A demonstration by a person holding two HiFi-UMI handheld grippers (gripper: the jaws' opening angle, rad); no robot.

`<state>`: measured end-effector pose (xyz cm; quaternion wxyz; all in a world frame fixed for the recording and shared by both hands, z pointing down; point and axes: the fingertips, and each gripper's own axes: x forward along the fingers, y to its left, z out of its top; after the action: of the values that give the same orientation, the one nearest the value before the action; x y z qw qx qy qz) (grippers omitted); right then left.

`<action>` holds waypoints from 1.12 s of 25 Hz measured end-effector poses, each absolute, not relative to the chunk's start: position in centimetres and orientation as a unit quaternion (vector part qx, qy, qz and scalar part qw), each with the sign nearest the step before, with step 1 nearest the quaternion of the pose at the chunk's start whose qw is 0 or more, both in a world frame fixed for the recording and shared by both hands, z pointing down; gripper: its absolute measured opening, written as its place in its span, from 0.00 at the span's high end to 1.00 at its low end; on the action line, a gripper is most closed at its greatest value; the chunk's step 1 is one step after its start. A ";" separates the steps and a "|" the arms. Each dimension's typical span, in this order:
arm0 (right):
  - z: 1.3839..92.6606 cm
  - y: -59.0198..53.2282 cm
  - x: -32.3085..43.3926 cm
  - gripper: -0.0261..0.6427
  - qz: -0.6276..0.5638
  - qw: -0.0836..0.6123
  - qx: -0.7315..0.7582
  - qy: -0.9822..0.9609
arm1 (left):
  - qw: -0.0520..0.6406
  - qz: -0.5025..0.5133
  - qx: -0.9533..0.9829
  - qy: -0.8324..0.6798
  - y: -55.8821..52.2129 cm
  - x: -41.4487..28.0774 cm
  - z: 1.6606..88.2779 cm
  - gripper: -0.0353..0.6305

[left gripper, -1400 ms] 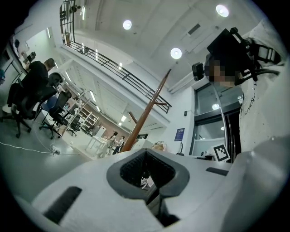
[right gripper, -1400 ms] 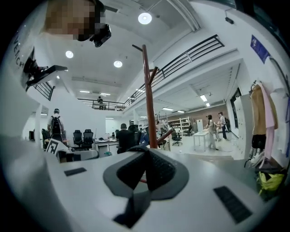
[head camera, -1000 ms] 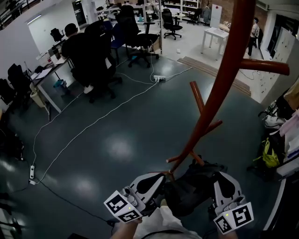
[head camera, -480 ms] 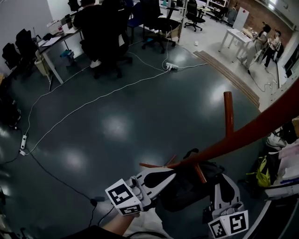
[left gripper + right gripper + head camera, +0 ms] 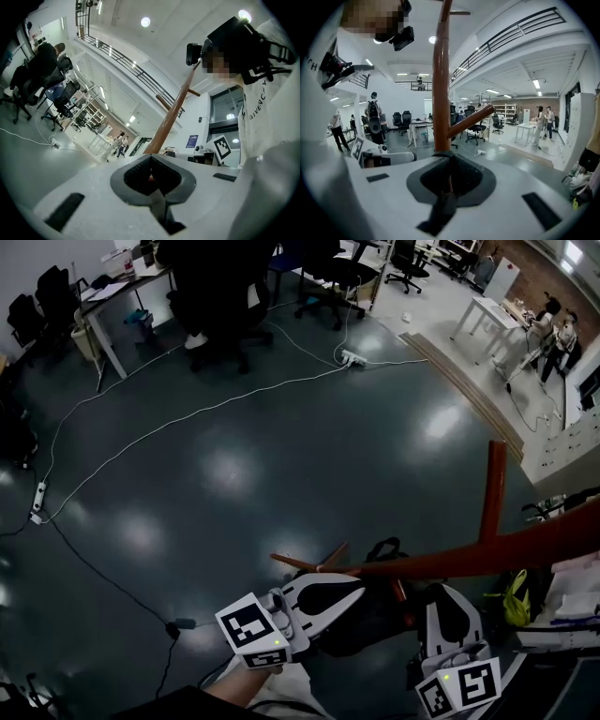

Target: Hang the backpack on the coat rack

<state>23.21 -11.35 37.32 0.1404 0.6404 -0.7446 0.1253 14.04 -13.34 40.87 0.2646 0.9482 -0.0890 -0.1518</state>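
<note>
Black, soft-bodied fabric backpack [image 5: 370, 615]: slumped and creased, matte, no print or colour trim legible in the dim head view. A small carry loop [image 5: 385, 546] stands up from its top edge.

Location: low centre of the head view, hanging between the two grippers above the glossy dark floor [image 5: 281, 456], directly under the coat rack [image 5: 487, 549] and overlapping its pole. Whether the loop sits over a peg cannot be told.

Coat rack: red-brown round pole crossing the frame from the right, with short pegs of the same colour; one peg [image 5: 492, 488] points up the frame.

Left gripper [image 5: 354, 584]: white shell, jaws pressed together, a narrow strip caught in the seam; tip against the backpack's left edge.

Right gripper [image 5: 448, 594]: jaws closed on a dark strap-like piece of the backpack that shows at the seam, the pole rising just beyond.

Nearby: a yellow-green bag [image 5: 516, 596] at the right.
</note>
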 end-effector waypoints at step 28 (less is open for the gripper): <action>41.4 -12.1 21.3 0.78 0.170 0.371 0.500 -0.764 | 0.280 -0.160 0.941 -0.101 -15.5 13.3 41.5 0.93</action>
<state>21.30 -12.13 41.42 0.3709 0.4998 -0.7640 0.1700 13.25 -15.50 41.46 0.2800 0.9411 -0.1012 -0.1601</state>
